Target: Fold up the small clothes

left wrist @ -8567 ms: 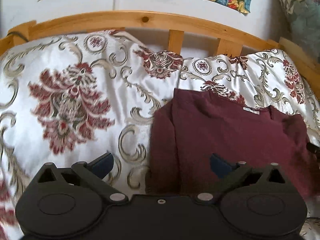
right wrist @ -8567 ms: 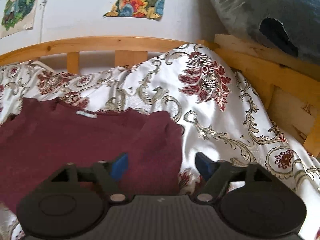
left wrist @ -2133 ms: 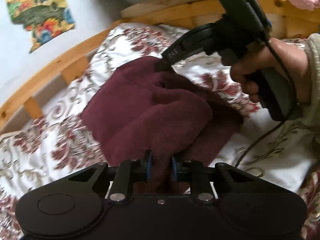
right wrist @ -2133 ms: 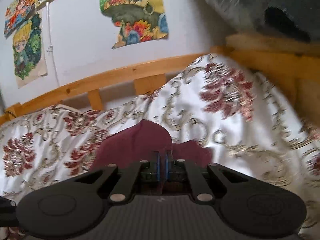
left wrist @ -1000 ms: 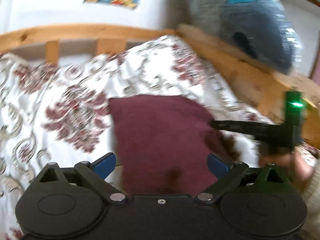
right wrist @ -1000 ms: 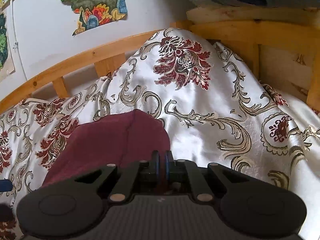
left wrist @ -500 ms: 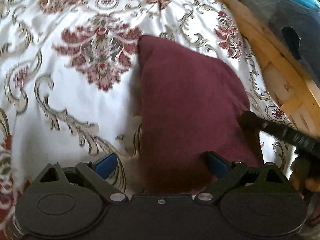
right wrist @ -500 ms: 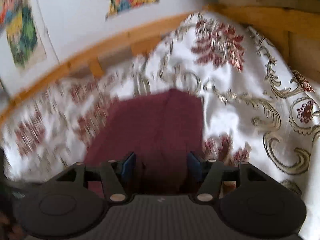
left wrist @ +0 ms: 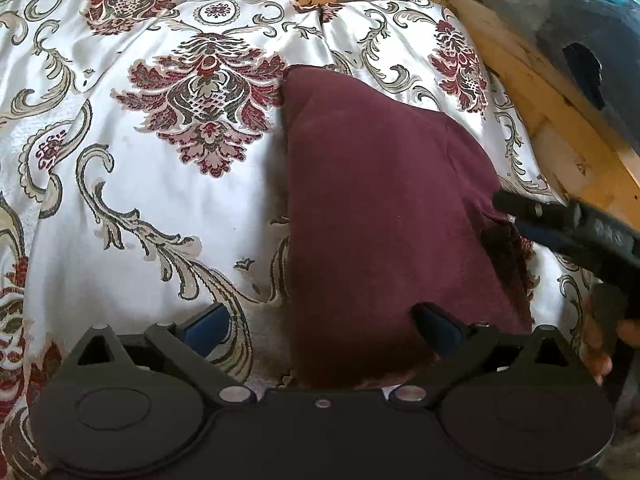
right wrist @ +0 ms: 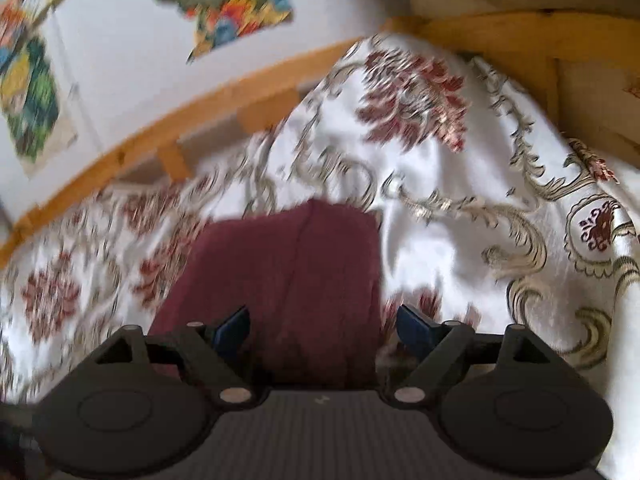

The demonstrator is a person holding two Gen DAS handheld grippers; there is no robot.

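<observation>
A maroon garment (left wrist: 380,208) lies folded into a narrow stack on the floral white bedspread (left wrist: 160,184). It also shows in the blurred right wrist view (right wrist: 292,276). My left gripper (left wrist: 324,324) is open just above the garment's near end, its jaws either side of that end. My right gripper (right wrist: 324,328) is open over the garment's near right edge, holding nothing. The right gripper's fingers (left wrist: 560,220) reach in from the right in the left wrist view, at the garment's right edge.
A wooden bed rail (left wrist: 560,92) runs along the far and right sides. A dark bag (left wrist: 580,24) rests beyond the rail at the right. Colourful posters (right wrist: 224,4) hang on the white wall.
Both grippers held the garment shut two seconds ago and have let go. The folded garment now lies flat. The right gripper has opened wider and is moving, its view blurred.
</observation>
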